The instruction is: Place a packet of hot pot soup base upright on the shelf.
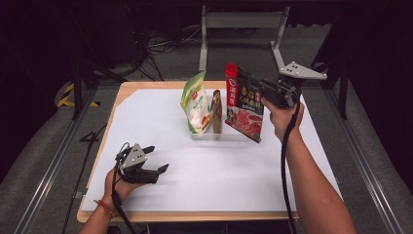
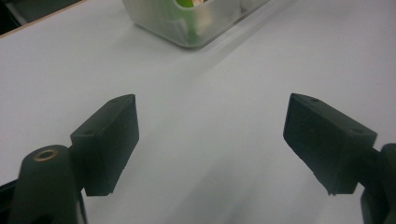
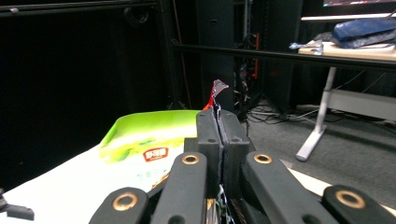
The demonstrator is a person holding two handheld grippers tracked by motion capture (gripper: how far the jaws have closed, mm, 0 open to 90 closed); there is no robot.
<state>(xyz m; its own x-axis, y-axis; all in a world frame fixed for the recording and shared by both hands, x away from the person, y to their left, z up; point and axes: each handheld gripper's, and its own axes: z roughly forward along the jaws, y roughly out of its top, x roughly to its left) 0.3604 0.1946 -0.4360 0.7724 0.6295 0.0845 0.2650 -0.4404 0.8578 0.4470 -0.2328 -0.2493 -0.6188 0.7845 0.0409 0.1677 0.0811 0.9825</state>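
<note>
Three standing packets are counted: one green-and-white plastic pouch (image 1: 196,101), one narrow brown packet (image 1: 216,111), one red printed foil bag (image 1: 244,103). One clear plastic bin (image 1: 207,134) and two black two-jaw grippers are counted, left gripper (image 1: 157,158) and right gripper (image 1: 253,84).

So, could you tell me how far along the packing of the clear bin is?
Done: green bag and brown packet stand in the clear bin. In hand: right gripper pinches the red bag at the bin's right end. Left: seat it; left gripper rests open.

Bright overhead light on the white desk (image 1: 214,180); dark surroundings; soft shadows; the left gripper view's far background is blurred.
</note>
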